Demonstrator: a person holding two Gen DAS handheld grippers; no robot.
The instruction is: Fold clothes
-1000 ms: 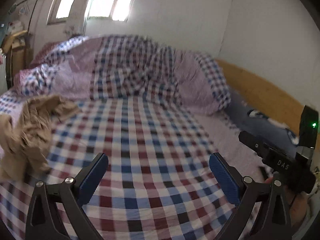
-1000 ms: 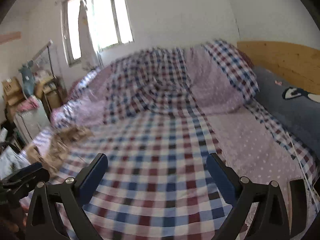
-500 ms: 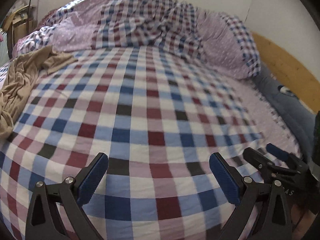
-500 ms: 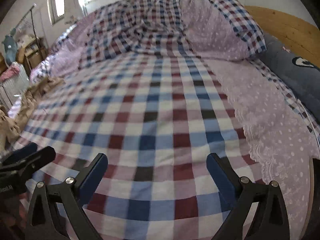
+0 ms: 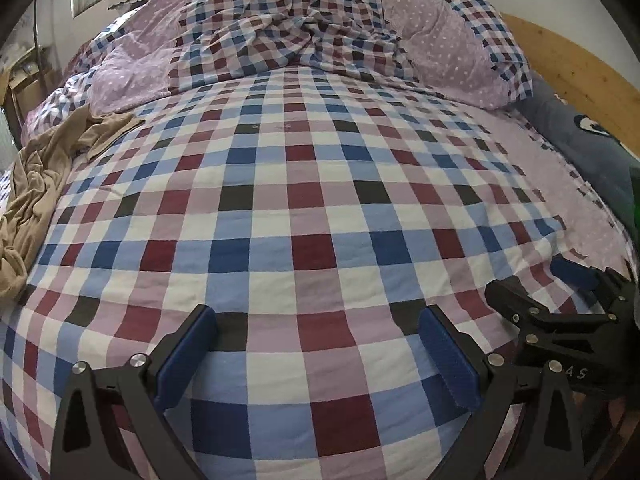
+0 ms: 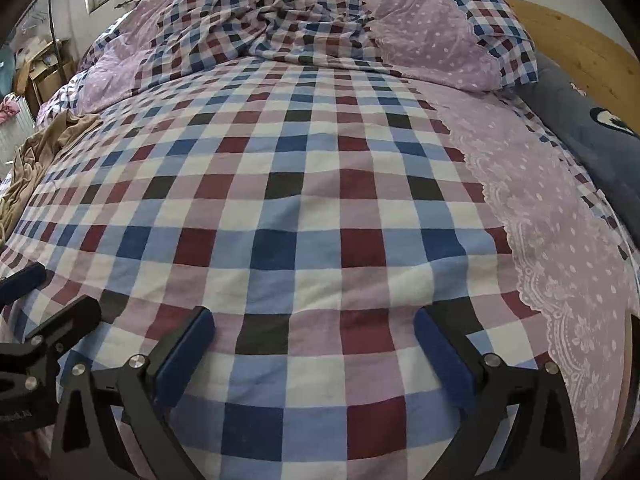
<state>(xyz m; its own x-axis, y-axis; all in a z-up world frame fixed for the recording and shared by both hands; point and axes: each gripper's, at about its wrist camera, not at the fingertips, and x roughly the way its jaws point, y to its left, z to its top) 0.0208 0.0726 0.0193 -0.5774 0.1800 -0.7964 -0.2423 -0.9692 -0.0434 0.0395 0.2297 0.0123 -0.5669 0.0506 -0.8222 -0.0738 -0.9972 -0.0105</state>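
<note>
A crumpled tan garment (image 5: 36, 184) lies at the left edge of the checked bedsheet (image 5: 304, 208), and it shows in the right wrist view as the tan garment (image 6: 36, 152) too. My left gripper (image 5: 316, 320) hovers open low over the near part of the sheet, nothing between its blue pads. My right gripper (image 6: 314, 320) is open as well, also over bare sheet. The right gripper (image 5: 560, 284) shows at the right of the left wrist view, and the left gripper (image 6: 40, 300) shows at the left of the right wrist view. Both are far from the garment.
A bunched checked and lilac duvet (image 5: 288, 28) with a pillow (image 5: 456, 52) fills the far end of the bed. A dark grey pillow (image 5: 592, 148) lies along the wooden headboard (image 5: 576, 72) on the right. Shelves and clutter (image 6: 40, 68) stand beyond the left side.
Both grippers have tilted downward and moved closer to the sheet, so the window and walls left view. They stay open. The tan garment now lies still on the bed.
</note>
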